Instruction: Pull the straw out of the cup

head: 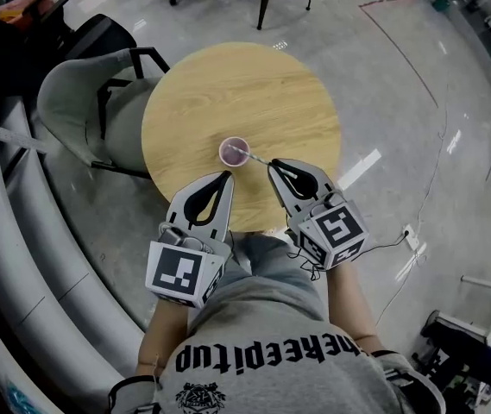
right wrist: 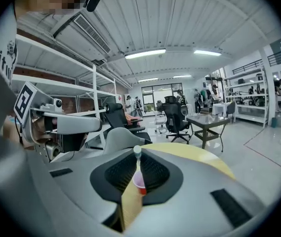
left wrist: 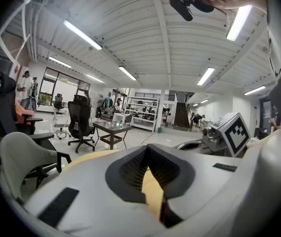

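Note:
A small purple cup (head: 233,152) stands on the round wooden table (head: 254,84), near its front edge. A thin pale straw (head: 254,156) leans out of the cup to the right, its lower end still inside. My right gripper (head: 271,165) is shut on the straw's upper end. In the right gripper view the straw (right wrist: 137,163) rises between the pads of the right gripper (right wrist: 137,154), with the cup (right wrist: 140,183) below. My left gripper (head: 226,175) hovers just in front of the cup, tips together and holding nothing. The left gripper view shows only table between the left gripper's (left wrist: 147,148) pads.
A grey armchair (head: 77,102) stands against the table's left side, with a curved grey bench (head: 21,257) further left. Black office chairs (left wrist: 81,125) and a glass side table (left wrist: 111,127) stand beyond the table. A cable (head: 418,231) lies on the floor at right.

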Demonstrator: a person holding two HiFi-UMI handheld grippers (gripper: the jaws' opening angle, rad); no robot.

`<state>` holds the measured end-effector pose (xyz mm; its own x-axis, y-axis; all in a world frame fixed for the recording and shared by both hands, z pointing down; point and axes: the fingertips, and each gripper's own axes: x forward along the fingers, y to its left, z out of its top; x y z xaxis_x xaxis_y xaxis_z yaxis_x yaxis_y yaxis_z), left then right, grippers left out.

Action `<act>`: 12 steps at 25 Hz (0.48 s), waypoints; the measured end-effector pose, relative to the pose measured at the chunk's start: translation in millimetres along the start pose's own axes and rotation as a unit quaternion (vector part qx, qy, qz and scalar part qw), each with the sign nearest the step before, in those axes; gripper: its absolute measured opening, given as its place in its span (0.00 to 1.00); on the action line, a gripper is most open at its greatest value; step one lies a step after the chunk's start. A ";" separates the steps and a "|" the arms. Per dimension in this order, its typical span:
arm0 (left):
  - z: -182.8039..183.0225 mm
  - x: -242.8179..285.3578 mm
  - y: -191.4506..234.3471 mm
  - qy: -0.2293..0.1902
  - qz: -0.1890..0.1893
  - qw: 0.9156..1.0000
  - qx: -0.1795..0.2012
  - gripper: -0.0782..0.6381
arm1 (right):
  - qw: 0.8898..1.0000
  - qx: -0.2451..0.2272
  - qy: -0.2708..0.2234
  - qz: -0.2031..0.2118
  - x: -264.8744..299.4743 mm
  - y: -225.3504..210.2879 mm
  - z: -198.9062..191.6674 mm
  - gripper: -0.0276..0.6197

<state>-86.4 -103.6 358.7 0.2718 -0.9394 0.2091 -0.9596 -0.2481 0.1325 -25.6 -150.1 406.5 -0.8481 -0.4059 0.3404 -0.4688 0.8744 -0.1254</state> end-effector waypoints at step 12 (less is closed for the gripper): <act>4.8 -1.9 -18.8 -0.004 -0.066 0.998 0.023 0.14 | 0.998 0.007 -0.045 -0.053 -31.2 11.3 18.7 0.09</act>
<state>-69.2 -98.2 351.2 0.3953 -0.8996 0.1857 -0.9180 -0.3799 0.1138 -9.0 -132.6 377.1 -0.8117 -0.5188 0.2683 -0.5603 0.8215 -0.1064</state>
